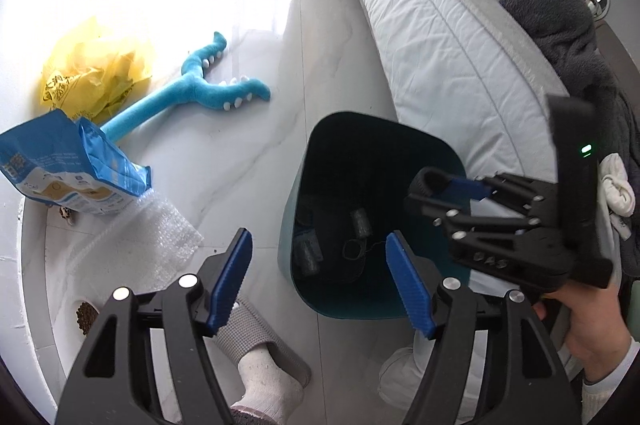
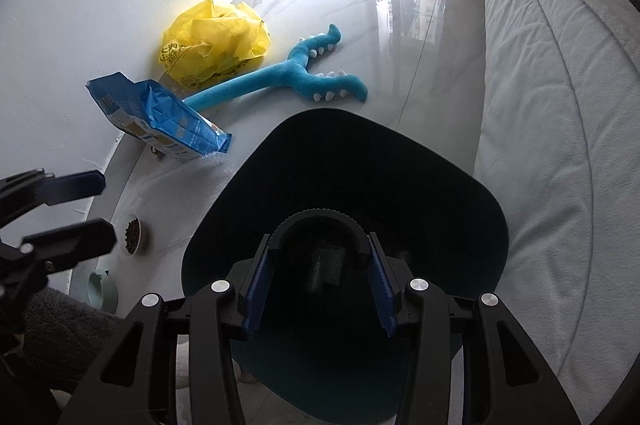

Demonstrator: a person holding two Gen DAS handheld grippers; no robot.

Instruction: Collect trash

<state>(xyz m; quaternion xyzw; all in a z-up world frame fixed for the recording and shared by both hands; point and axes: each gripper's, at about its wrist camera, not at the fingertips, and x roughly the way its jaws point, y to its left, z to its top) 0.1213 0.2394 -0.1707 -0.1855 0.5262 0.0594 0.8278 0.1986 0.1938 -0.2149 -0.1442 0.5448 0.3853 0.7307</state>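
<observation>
Black curved strip held over the dark teal plastic bin [image 2: 460, 193]

The right gripper [image 2: 320, 289] is seen with fingers clamped on a black ridged rubber arc [image 2: 320, 219], poised above the bin's mouth beside the pale grey mattress [image 2: 560, 105]. The left gripper [image 1: 320, 281] is held open, nothing between its blue pads, near the bin's rim.

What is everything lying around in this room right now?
Bin: one, teal, beside the bed, scraps inside.
Curved piece: one, black, in right gripper, over bin.
Plastic bag: one, yellow, by wall.
Plush toy: one, blue, on floor.
Pouch: one, blue, by wall.
Bubble wrap: one, clear, beside pouch.
Kibble bowl: one, on floor.
Bed: one, grey.
Left gripper: open, empty.
Right gripper: gripping curved piece.
</observation>
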